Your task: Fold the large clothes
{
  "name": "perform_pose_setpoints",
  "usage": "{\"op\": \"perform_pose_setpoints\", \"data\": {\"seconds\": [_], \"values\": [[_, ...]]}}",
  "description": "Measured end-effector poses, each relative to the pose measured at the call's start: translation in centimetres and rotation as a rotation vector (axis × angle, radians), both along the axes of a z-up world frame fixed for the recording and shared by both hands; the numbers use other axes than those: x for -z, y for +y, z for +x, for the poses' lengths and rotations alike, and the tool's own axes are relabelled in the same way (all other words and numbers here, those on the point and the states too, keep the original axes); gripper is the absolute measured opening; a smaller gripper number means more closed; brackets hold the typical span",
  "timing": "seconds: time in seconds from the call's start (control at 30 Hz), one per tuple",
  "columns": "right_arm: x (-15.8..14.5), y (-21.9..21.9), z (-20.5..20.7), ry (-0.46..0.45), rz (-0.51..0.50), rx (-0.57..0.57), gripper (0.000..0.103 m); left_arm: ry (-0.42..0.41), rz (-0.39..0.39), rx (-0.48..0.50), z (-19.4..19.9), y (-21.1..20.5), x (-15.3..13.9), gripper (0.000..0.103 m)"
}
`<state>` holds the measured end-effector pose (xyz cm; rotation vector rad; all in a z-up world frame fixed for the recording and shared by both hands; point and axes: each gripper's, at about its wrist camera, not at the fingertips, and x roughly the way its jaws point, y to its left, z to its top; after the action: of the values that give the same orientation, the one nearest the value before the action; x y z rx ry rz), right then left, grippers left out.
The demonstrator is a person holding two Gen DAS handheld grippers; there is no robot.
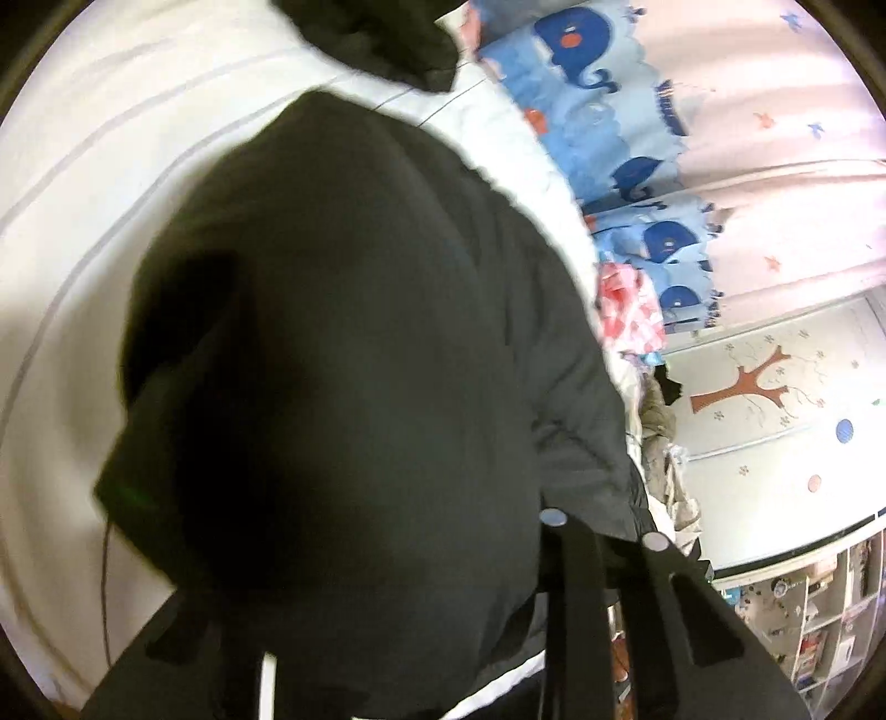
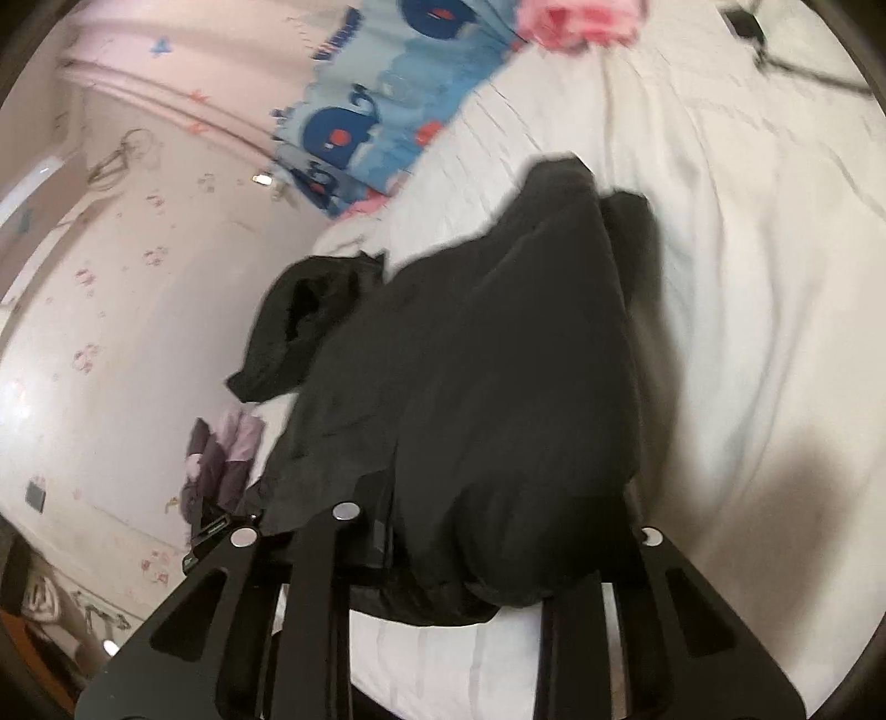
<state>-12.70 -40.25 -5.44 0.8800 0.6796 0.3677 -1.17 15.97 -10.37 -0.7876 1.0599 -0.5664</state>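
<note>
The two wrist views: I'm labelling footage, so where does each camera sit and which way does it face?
Left wrist: on the left claw, looking close over the black garment toward the whale curtain; its fingers show.
Right wrist: on the right claw, looking along the garment across the white bed; both fingers show.
Shared: garment, bed, curtain.

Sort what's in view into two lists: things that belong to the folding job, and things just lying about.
Part of the job:
- black garment
- white bed sheet it lies on
- left tool
- right tool

Just lying about:
- blue whale-print fabric
- pink cloth
- red-and-white cloth
- purple clothes
</note>
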Motion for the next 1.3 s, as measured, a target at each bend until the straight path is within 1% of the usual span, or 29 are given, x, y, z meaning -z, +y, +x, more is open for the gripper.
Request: {"op": "perform_pose_setpoints", "data": {"seconds": [0.1,0.13,0.17,0.2,0.23,0.27,0.3,0.33,0.37,0.43,0.47,0.5,0.53,0.6,0.67,0.7,0.73,0.77,0.8,0.87,0.9,0.93,0.97,1.0,1.07,1.13,1.17,1.23,1.3], "values": [[-2.3,1.7,-2.6,-0.031,-0.045,-0.037,0.023,-0.072,-0.011,0.012,-2.5,0.9,-2.9,0.026],[-2.1,2.2,-3.8,-0.009,-0.056,-0.061,0.024,-0.091,-0.013,0.016,-3.8,1.6,-3.6,0.026],[-1.3,2.4,-5.1,0.024,-0.063,-0.082,0.031,-0.093,-0.005,0.022,-4.7,2.2,-3.7,0.026],[0.0,2.6,-5.4,0.082,-0.077,-0.112,0.038,-0.077,0.009,0.033,-5.3,2.7,-3.2,0.028],[2.2,2.6,-5.6,0.177,-0.095,-0.129,0.057,-0.032,0.029,0.055,-5.6,3.0,-1.8,0.030],[3.9,2.3,-5.7,0.255,-0.088,-0.124,0.066,0.031,0.037,0.074,-5.6,3.2,-0.1,0.039],[5.8,1.2,-6.5,0.314,-0.002,-0.097,0.068,0.099,0.026,0.072,-5.5,3.5,1.7,0.049],[5.9,0.4,-7.5,0.294,0.062,-0.065,0.068,0.148,-0.026,0.052,-5.8,4.3,3.2,0.051],[5.2,-0.6,-8.7,0.261,0.063,-0.010,0.068,0.151,-0.053,0.039,-6.1,4.7,3.7,0.051],[2.7,-2.1,-10.4,0.203,-0.005,0.093,0.069,0.142,-0.069,0.013,-6.4,5.1,3.8,0.059],[1.3,-2.8,-10.8,0.183,-0.048,0.144,0.074,0.153,-0.076,-0.001,-6.2,5.2,3.9,0.073],[-0.8,-3.1,-10.7,0.160,-0.115,0.193,0.078,0.167,-0.082,-0.022,-5.9,5.2,4.1,0.079],[-2.3,-2.9,-10.0,0.135,-0.156,0.203,0.083,0.171,-0.086,-0.043,-5.6,5.3,4.2,0.079],[-5.3,-1.5,-7.6,0.078,-0.218,0.170,0.086,0.182,-0.101,-0.059,-5.0,5.0,4.4,0.081],[-8.2,1.7,-2.9,0.043,-0.316,0.096,0.094,0.195,-0.111,-0.093,-4.6,4.8,4.4,0.085],[-9.0,3.5,-0.5,0.031,-0.365,0.052,0.095,0.195,-0.119,-0.105,-4.5,4.8,4.4,0.086],[-9.8,6.3,3.3,0.026,-0.426,-0.008,0.095,0.197,-0.118,-0.119,-4.5,4.6,4.4,0.086],[-9.8,8.0,5.5,0.028,-0.465,-0.047,0.095,0.207,-0.115,-0.127,-4.6,4.6,4.5,0.086],[-9.5,10.3,9.6,0.041,-0.507,-0.094,0.095,0.212,-0.121,-0.129,-4.6,4.7,4.7,0.086],[-8.4,14.0,14.6,0.067,-0.539,-0.140,0.095,0.206,-0.125,-0.128,-4.9,4.7,4.8,0.086],[-6.8,15.1,16.6,0.089,-0.568,-0.147,0.095,0.203,-0.121,-0.127,-5.2,4.7,5.0,0.085],[-4.0,16.5,18.8,0.150,-0.626,-0.153,0.095,0.193,-0.113,-0.124,-5.4,4.7,4.9,0.085],[-1.1,17.6,20.5,0.227,-0.657,-0.178,0.097,0.183,-0.107,-0.119,-5.5,4.6,4.8,0.084],[1.7,18.3,21.9,0.285,-0.630,-0.217,0.097,0.170,-0.102,-0.112,-5.7,4.5,4.6,0.083],[2.0,18.6,21.9,0.302,-0.632,-0.211,0.097,0.150,-0.089,-0.100,-6.2,4.3,4.2,0.082],[0.9,18.4,21.5,0.296,-0.617,-0.200,0.097,0.148,-0.082,-0.083,-6.4,4.1,4.1,0.082],[0.0,18.4,21.2,0.273,-0.609,-0.188,0.097,0.147,-0.083,-0.077,-6.5,4.1,4.1,0.082],[-2.5,19.0,21.2,0.194,-0.619,-0.163,0.097,0.147,-0.086,-0.074,-6.7,4.1,4.1,0.082],[-4.3,20.8,22.2,0.129,-0.627,-0.176,0.097,0.146,-0.086,-0.078,-7.0,4.1,4.1,0.082]]}}
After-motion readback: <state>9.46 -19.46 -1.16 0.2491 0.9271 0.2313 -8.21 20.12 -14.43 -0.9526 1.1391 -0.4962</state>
